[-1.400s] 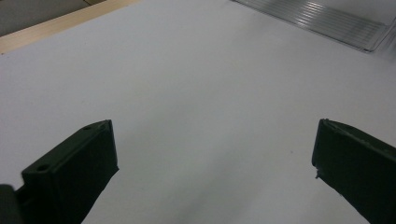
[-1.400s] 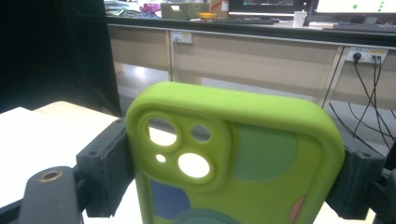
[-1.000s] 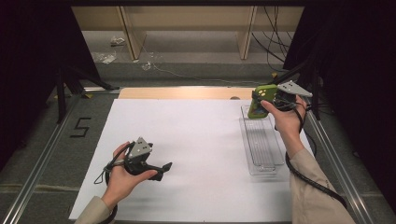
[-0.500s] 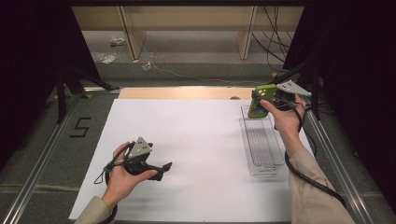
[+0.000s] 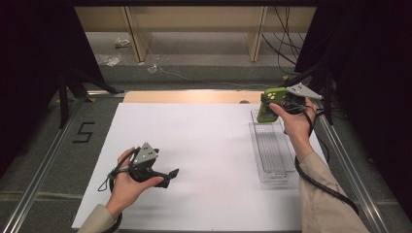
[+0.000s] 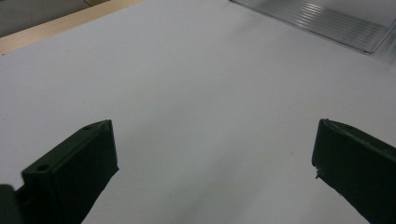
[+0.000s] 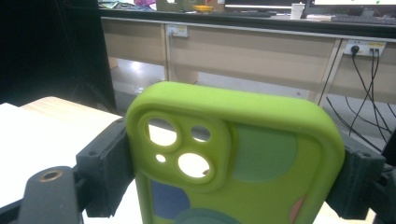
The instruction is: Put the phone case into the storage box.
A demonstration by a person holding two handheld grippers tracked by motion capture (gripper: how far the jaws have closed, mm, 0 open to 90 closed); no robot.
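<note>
A lime-green phone case (image 5: 268,104) with camera cut-outs is gripped by my right gripper (image 5: 270,104), held in the air over the far end of a clear plastic tray (image 5: 272,145). In the right gripper view the phone case (image 7: 233,154) stands upright, with both black jaws pressing on its two sides. My left gripper (image 5: 171,175) rests low over the white sheet (image 5: 204,145) at the front left. In the left gripper view its jaws stand wide apart with nothing between them, my left gripper (image 6: 215,154) facing bare white sheet.
The clear ribbed tray (image 6: 322,21) lies lengthwise on the sheet's right side. A wooden strip (image 5: 189,96) borders the sheet at the back. Metal rails (image 5: 43,160) run along both sides. Cables (image 5: 286,43) hang at the back right.
</note>
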